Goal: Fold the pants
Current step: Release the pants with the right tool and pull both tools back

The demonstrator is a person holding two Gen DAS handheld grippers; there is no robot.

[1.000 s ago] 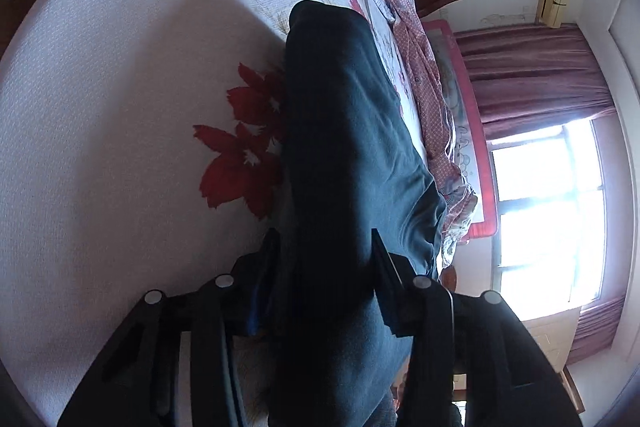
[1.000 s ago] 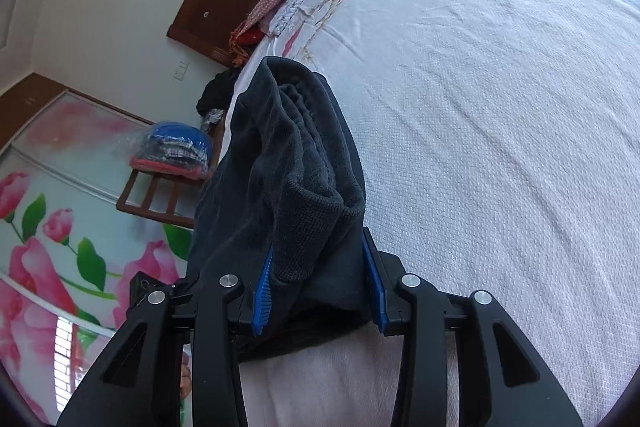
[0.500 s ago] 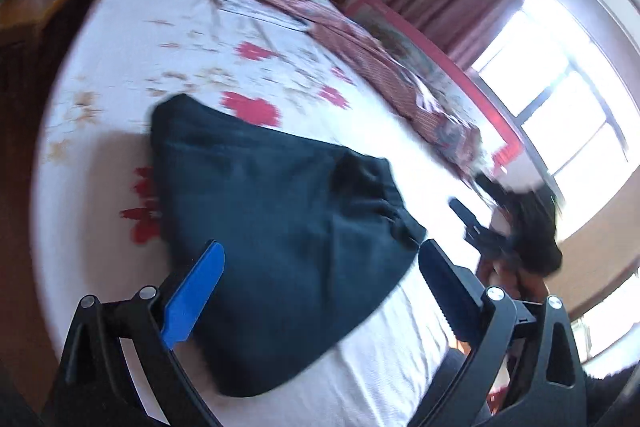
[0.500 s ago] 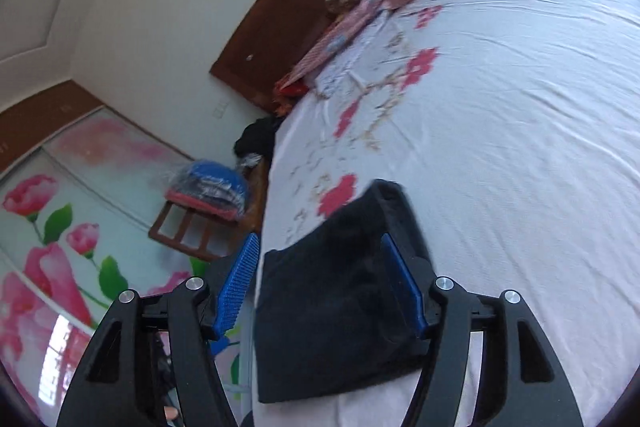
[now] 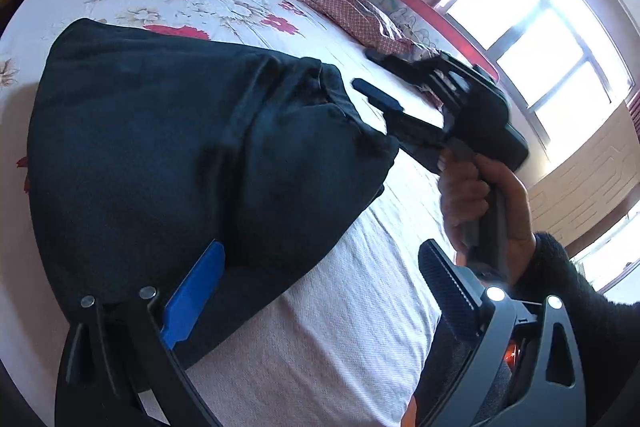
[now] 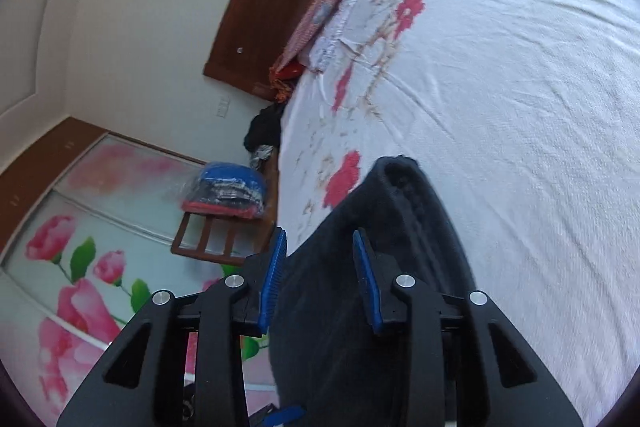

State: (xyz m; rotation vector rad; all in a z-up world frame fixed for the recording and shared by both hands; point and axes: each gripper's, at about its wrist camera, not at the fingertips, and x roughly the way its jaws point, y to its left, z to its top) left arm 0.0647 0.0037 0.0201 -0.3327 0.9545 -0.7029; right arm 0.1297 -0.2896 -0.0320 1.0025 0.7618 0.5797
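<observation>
Just ahead of the left gripper (image 5: 320,303), the dark pants (image 5: 192,155) lie on the flowered bed sheet (image 5: 340,339) as a compact folded bundle, so the folding looks all but done. That gripper's jaws stand wide with nothing between them. The right gripper (image 6: 318,275), just above the bundle's far edge, is closing its narrow jaws on nothing, leaving perhaps only smoothing.

Pants (image 5: 192,155) on bed (image 5: 352,339) — near its edge
</observation>
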